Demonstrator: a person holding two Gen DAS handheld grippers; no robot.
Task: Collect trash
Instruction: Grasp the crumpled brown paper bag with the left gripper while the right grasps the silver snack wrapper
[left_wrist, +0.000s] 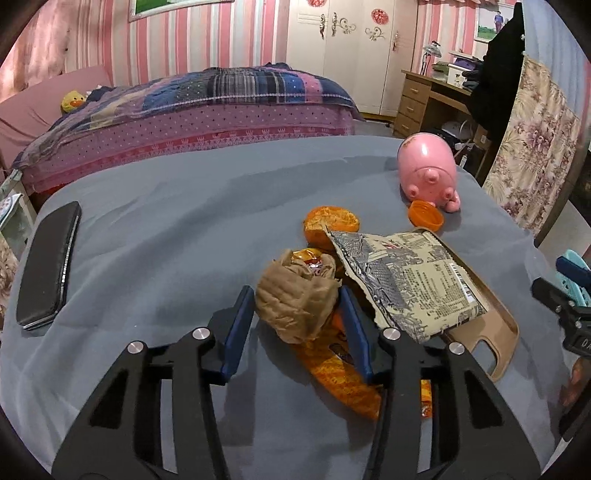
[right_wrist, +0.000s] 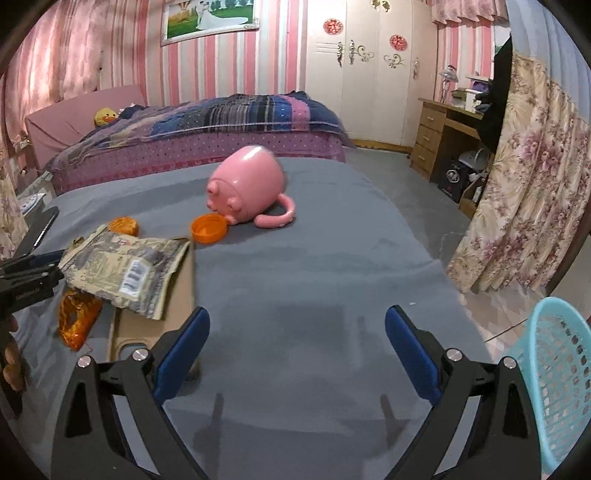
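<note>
Trash lies in a heap on the grey cloth: a crumpled brown paper ball sits right between the blue pads of the left gripper, which are drawn in on either side of it; whether they touch it I cannot tell. Under the ball lies an orange wrapper; just right of the gripper a printed packet rests on a tan board, with orange peel ahead. Further ahead and to the right are an orange lid and a pink pig. The right gripper hangs spread wide over bare cloth, a blue basket at its right.
</note>
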